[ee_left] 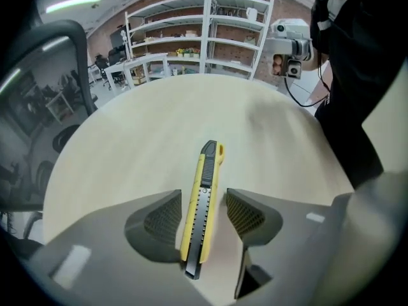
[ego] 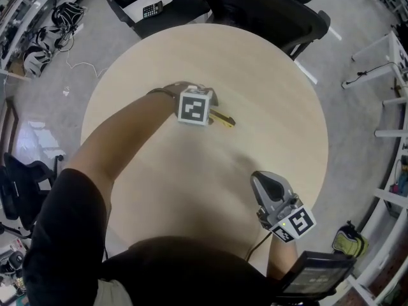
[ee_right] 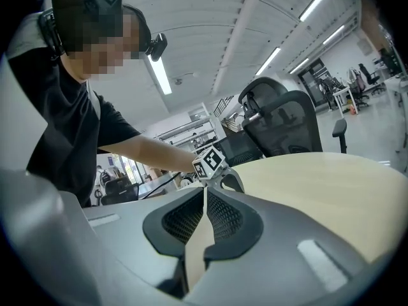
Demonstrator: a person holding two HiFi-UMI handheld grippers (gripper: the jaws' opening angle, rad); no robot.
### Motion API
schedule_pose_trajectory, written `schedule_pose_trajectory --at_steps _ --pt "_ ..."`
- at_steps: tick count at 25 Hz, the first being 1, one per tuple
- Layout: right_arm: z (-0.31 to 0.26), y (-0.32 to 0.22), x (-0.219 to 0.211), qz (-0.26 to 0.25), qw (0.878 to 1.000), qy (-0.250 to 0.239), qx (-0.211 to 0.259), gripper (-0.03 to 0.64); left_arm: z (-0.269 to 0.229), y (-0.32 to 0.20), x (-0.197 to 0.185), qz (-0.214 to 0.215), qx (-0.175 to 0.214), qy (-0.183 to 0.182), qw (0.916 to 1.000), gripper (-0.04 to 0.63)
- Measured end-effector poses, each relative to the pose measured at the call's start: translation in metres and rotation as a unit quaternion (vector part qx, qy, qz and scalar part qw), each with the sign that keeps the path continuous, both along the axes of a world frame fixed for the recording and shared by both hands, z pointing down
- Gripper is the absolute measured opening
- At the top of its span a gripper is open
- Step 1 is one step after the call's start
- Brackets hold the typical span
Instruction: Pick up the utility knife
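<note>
Utility knife (ee_left: 203, 206) lay flat on the round table (ego: 159, 171), near its centre, yellow body pointing away from the left gripper (ee_left: 204, 217). Left gripper's 2 jaws stood apart, 1 on each side of the knife; a gap showed at the right pad (ee_left: 245, 214). Right gripper (ee_right: 204, 217) sat near the table's near edge, well apart from the knife, jaws closed together on nothing.

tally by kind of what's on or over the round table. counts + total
utility knife: 1
grippers: 2 (left gripper, jaws open either side of the knife; right gripper, jaws together, nothing in them)
Total: 3
</note>
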State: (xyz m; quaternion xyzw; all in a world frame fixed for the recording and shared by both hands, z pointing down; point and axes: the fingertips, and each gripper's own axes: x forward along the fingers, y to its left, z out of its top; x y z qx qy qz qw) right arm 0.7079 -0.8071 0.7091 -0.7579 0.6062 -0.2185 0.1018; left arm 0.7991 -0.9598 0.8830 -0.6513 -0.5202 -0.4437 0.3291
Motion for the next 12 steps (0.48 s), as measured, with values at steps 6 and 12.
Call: schedule_pose_trajectory --at_steps 6,12 --pt "0.010 -0.004 0.005 -0.003 1.000 -0.012 0.004 0.029 -0.004 0.005 0.010 -0.017 -0.012 -0.009 0.9997 0.179" --pt "0.006 -0.008 0.003 -0.011 1.000 -0.007 0.012 0.026 -0.005 0.004 0.007 -0.032 -0.016 -0.009 0.9993 0.114"
